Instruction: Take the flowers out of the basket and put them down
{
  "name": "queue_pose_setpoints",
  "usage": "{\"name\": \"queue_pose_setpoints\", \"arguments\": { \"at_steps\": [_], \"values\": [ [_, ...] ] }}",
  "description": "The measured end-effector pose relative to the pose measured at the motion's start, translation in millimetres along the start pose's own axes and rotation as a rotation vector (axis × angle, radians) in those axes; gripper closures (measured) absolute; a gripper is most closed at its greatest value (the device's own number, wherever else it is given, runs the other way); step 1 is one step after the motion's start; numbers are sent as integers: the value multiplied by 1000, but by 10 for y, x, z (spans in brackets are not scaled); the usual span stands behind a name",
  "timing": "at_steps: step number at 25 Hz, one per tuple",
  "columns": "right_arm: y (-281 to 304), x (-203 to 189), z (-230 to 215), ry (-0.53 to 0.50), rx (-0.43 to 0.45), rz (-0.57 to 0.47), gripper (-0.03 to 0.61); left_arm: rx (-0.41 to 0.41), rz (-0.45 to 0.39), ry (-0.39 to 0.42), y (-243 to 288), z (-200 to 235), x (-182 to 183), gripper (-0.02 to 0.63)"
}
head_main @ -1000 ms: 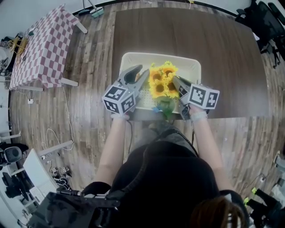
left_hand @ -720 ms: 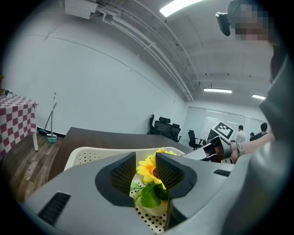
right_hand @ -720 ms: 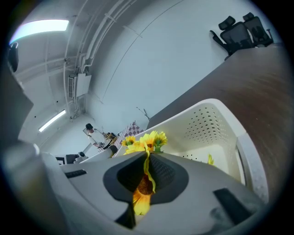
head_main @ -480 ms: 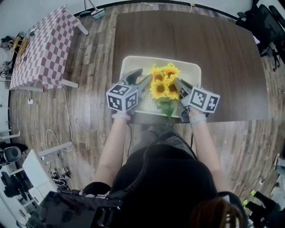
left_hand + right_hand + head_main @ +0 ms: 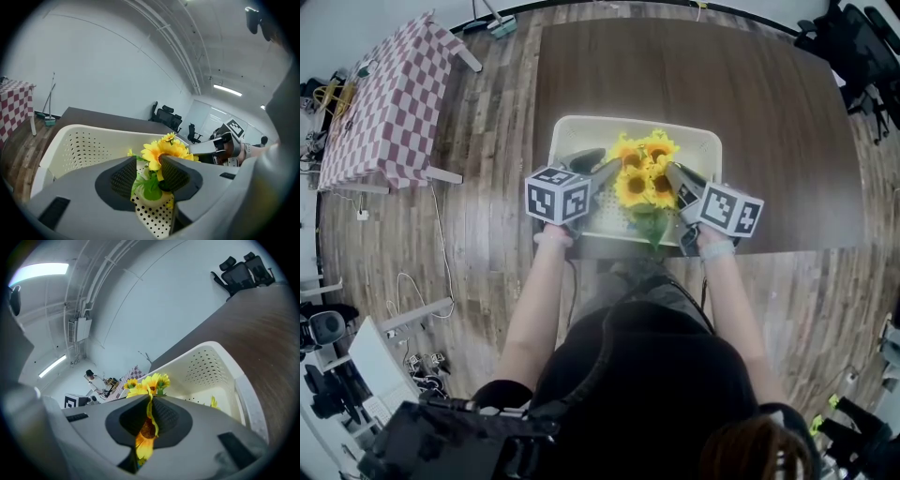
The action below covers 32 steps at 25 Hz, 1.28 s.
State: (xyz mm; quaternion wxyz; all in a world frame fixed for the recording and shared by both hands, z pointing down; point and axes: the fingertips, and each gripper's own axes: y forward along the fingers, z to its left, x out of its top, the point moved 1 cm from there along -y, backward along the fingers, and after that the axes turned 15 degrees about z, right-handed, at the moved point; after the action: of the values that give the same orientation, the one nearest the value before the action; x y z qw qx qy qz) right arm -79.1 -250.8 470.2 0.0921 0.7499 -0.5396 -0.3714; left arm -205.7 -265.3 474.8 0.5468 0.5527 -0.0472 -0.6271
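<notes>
– The bunch of yellow artificial sunflowers (image 5: 642, 173) is sitting in the cream perforated plastic basket (image 5: 581, 127), at the middle of the dark brown table's (image 5: 769, 112) near edge. What is changing?
– The left gripper (image 5: 607, 171) is swinging in closer, its jaws narrowing onto the green base under 1 bloom. The right gripper (image 5: 672, 172) is staying pinched almost together on a yellow flower head. With 2 grips on, lifting looks next.
– Anything hiding?
– Blooms are covering the stems, so I cannot tell whether they are clearing the basket floor. The grippers are masking its near wall.
</notes>
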Motion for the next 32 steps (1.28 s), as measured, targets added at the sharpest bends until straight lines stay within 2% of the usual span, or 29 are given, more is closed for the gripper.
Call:
{"name": "queue_pose_setpoints", "arguments": {
  "at_steps": [2,7,13,21,32],
  "values": [
    [0,-11,-6,4,2,-1,566,-26,14,-9,23,-21,-27,467],
    [-7,-9,-15,2,4,1,566,-79,18,-44,46,-73,-30,520],
    [-43,-7,0,-9,7,9,566,-109,16,-64,51,-158,-16,595],
    [-9,-14,94,-46,7,23,568,-102,-7,-97,-5,-132,0,609],
    [-90,34,265,-115,22,4,569,-82,-65,-94,-146,-212,46,611]
  ]
}}
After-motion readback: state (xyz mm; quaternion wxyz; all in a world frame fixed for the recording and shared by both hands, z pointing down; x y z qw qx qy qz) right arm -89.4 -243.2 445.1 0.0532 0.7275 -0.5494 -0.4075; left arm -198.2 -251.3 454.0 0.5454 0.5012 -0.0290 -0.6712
